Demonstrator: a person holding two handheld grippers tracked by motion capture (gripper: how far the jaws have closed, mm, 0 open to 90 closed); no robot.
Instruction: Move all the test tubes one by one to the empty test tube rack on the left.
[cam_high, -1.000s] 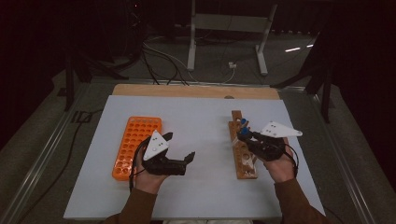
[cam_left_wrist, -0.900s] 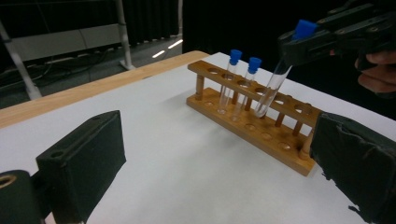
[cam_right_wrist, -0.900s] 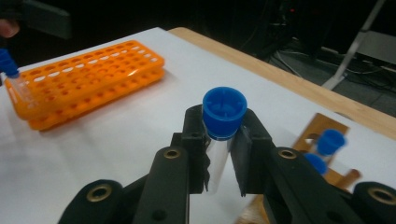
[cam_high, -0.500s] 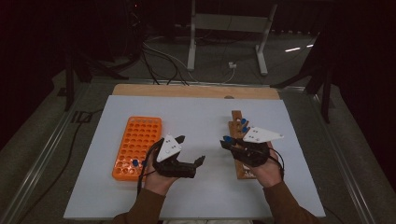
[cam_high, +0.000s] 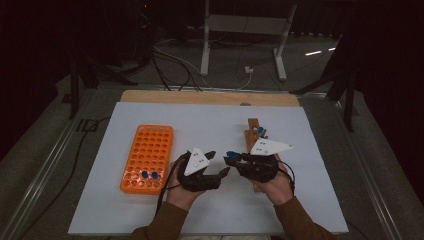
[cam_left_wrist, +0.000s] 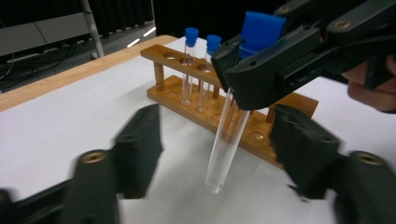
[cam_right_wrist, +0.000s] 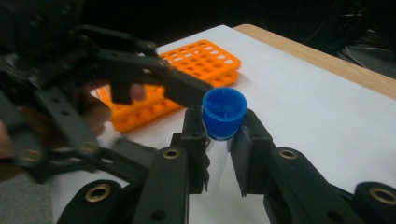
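Both hands have converged between the orange rack (cam_high: 148, 158) and wooden rack (cam_high: 253, 131). The right gripper (cam_right_wrist: 218, 140) is clamped on the blue-capped tube (cam_left_wrist: 227, 135); the left gripper (cam_left_wrist: 217, 154), jaws just closing around it without contact, suggests a handover.

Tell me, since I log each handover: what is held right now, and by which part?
The right gripper holds a test tube just below its blue cap; the left gripper fingers flank the tube without touching.

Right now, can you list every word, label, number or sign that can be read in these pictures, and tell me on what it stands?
None: no readable text anywhere.
The tube, its blue cap, the wooden rack and the orange rack carry no label.
The grey plates on the left gripper and right gripper show small dark dots, no letters.
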